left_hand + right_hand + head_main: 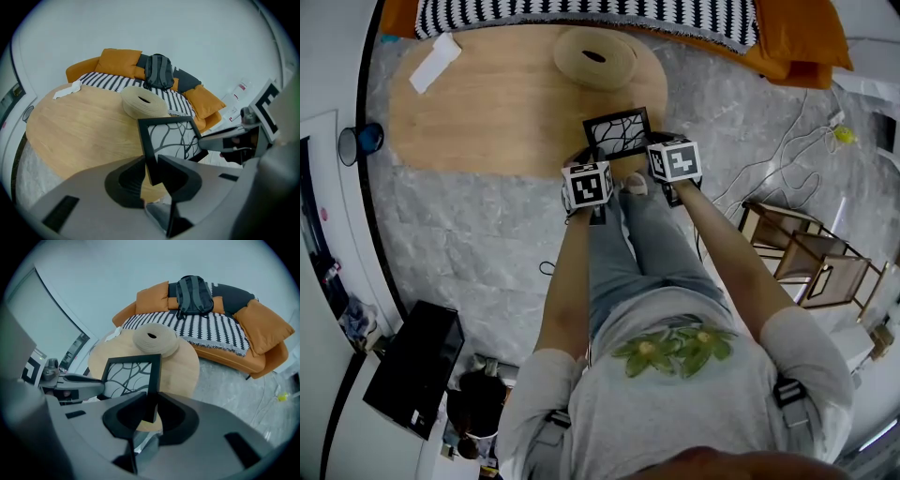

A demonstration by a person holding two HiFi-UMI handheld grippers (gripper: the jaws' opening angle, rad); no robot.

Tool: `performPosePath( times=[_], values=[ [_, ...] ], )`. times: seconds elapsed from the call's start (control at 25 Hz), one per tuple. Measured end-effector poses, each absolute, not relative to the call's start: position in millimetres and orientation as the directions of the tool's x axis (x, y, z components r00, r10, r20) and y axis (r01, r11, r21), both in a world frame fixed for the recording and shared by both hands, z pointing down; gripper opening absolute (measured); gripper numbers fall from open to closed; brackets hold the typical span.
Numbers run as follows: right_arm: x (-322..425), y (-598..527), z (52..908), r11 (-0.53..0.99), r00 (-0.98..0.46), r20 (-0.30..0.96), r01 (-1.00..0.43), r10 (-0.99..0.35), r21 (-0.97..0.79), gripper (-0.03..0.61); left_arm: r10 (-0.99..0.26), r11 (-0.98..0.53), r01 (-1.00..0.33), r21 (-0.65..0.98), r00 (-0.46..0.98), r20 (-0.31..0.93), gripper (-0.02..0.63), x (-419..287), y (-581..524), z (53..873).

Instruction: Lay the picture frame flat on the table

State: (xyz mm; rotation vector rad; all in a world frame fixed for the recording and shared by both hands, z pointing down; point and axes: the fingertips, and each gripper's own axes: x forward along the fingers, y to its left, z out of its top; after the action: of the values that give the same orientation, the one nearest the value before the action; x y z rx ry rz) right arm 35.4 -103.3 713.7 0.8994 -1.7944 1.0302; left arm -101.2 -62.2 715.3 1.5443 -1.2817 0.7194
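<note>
In the head view a white cloth (434, 62) lies at the upper left of the wooden tabletop (487, 112), and a round beige roll (595, 58) sits at its far edge. The left hand-held gripper (584, 157) is clamped on the left border of the picture frame (619, 134). The right hand-held gripper (654, 142) is clamped on its right border. The frame stands tilted between them at the near edge of the tabletop, and no view shows whether it touches the wood. Only the gripper views show the dark backpack (158, 70) on the orange sofa (117, 61). They also show the black border pinched between each pair of jaws, in the lower centre of each frame. Both bare forearms reach forward from the shoulders and converge on the frame, with the marker cubes facing up.
</note>
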Motion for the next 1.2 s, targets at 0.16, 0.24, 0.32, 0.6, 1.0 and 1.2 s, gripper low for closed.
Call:
performPosePath(
  times=[0.16,0.24,0.32,0.6,1.0,1.2],
  values=[
    [34.2,-100.3,726.1,0.39,-0.359,0.922,-0.877,-0.144,-0.28,0.081,-0.366,0.022,-0.956,0.291,0.264,0.892,0.097,-104.7,-61.1,726.5],
    [32.3,-100.0,731.9,0.388,-0.361,0.923,-0.876,-0.134,-0.287,0.081,-0.359,0.027,-0.956,0.292,0.263,0.896,0.095,-106.7,-61.0,731.8],
    [31.6,-101.0,737.0,0.389,-0.358,0.925,-0.876,-0.128,-0.285,0.081,-0.352,0.028,-0.956,0.293,0.264,0.898,0.095,-108.5,-61.6,737.5],
    [24.0,-109.0,751.2,0.395,-0.367,0.921,-0.872,-0.133,-0.29,0.081,-0.339,0.022,-0.961,0.276,0.253,0.906,0.095,-113.3,-67.0,755.9],
    [26.8,-104.7,788.9,0.375,-0.343,0.933,-0.883,-0.108,-0.281,0.081,-0.301,0.014,-0.963,0.268,0.251,0.92,0.097,-114.3,-68.0,790.2],
    [26.0,-108.0,803.1,0.375,-0.347,0.932,-0.881,-0.102,-0.287,0.081,-0.297,0.001,-0.965,0.263,0.251,0.922,0.097,-113.6,-70.7,808.3]
  ],
)
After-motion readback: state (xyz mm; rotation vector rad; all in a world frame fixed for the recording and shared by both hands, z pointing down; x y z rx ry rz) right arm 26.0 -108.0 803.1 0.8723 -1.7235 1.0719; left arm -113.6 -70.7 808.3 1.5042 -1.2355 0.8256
